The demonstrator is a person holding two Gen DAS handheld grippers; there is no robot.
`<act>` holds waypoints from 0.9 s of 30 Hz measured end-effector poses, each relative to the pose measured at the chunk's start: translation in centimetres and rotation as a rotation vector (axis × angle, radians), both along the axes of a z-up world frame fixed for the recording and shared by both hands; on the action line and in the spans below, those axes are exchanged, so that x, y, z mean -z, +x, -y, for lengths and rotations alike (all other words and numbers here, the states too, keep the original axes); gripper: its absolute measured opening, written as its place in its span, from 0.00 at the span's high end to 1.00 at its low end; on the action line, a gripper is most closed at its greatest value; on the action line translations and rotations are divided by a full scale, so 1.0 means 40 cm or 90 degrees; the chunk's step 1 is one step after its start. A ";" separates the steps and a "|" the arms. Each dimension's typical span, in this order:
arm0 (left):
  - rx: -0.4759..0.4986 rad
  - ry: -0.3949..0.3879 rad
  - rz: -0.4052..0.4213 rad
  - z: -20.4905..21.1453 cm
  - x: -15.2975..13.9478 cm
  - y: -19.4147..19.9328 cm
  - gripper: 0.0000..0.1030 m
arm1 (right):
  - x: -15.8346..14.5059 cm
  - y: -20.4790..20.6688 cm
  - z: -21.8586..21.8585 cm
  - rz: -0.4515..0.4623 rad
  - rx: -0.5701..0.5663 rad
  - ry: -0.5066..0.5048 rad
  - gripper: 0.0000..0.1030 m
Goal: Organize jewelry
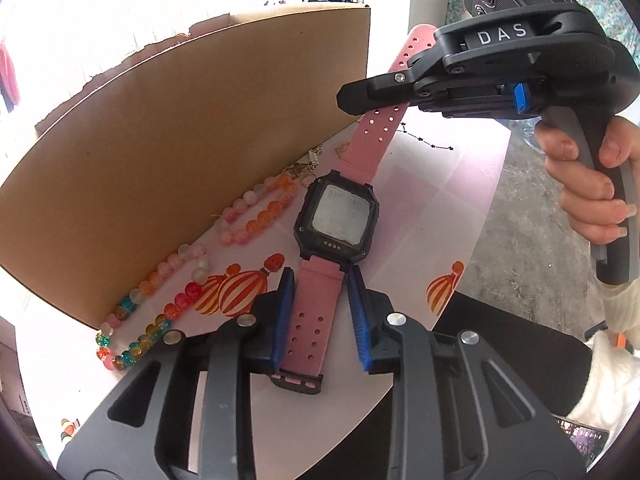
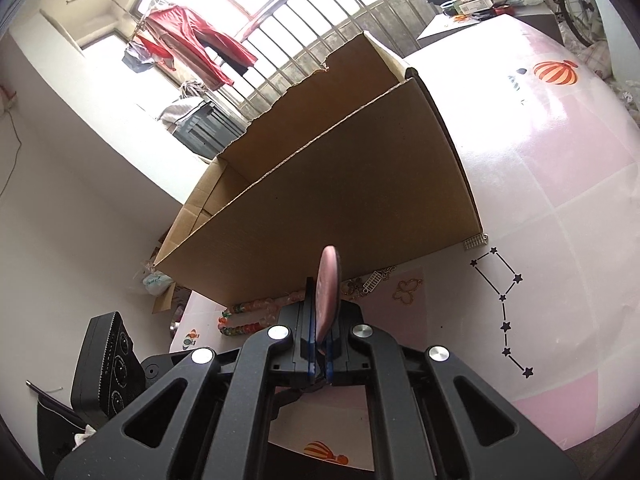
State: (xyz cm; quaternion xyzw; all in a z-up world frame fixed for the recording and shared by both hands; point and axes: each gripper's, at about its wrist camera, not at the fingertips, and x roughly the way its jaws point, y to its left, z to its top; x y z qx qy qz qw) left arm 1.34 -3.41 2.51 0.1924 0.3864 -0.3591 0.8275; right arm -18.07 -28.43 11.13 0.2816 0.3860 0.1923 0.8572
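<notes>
left claw (image 1: 318, 312): blue pads spread a little wider than the strap, one on each side of the lower half of the pink watch (image 1: 336, 216); a thin gap shows on both sides, so I judge it straddling, not pinching
right claw (image 1: 356, 98): pressed together on the far end of the upper strap, which pokes out past its tips; in its own view the strap stands edge-on between the shut pads (image 2: 326, 354)
watch from left claw: face lies just ahead of the pads, buckle end just behind them, close to the camera
long axis: runs straight away from the left claw and up toward the right claw, so the watch hangs stretched between the two
nearer hand: the left one to the face and buckle, the right one to the strap tip
cardboard box (image 1: 192, 148): to the left of the left claw, its tall wall beside the watch; open top, and the part of the inside that shows looks empty
bead bracelets (image 1: 160, 296): on the counter (image 1: 436, 200), along the foot of the box wall, left of the watch
gold chains (image 2: 380, 280): also by the box foot, beyond the beads
next move, as I judge: lift the watch over the wall into the box
</notes>
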 end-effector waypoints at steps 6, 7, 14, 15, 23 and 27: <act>0.006 -0.025 -0.036 -0.005 0.008 -0.019 0.81 | -0.010 -0.004 0.000 0.001 -0.002 -0.005 0.97; 0.007 -0.042 -0.057 -0.017 0.004 -0.010 0.81 | -0.011 -0.005 0.001 0.000 -0.004 -0.005 0.97; 0.006 -0.205 -0.263 -0.082 0.024 0.054 0.81 | 0.014 -0.007 0.019 -0.035 -0.006 -0.026 0.96; -0.002 -0.226 -0.285 -0.093 0.029 0.062 0.81 | 0.021 -0.007 0.023 -0.041 0.000 -0.036 0.96; -0.058 -0.349 -0.419 -0.191 0.064 0.119 0.81 | 0.059 0.005 0.027 -0.078 0.031 -0.134 0.86; -0.095 -0.403 -0.480 -0.223 0.081 0.136 0.81 | 0.053 -0.020 0.015 -0.053 0.023 -0.159 0.84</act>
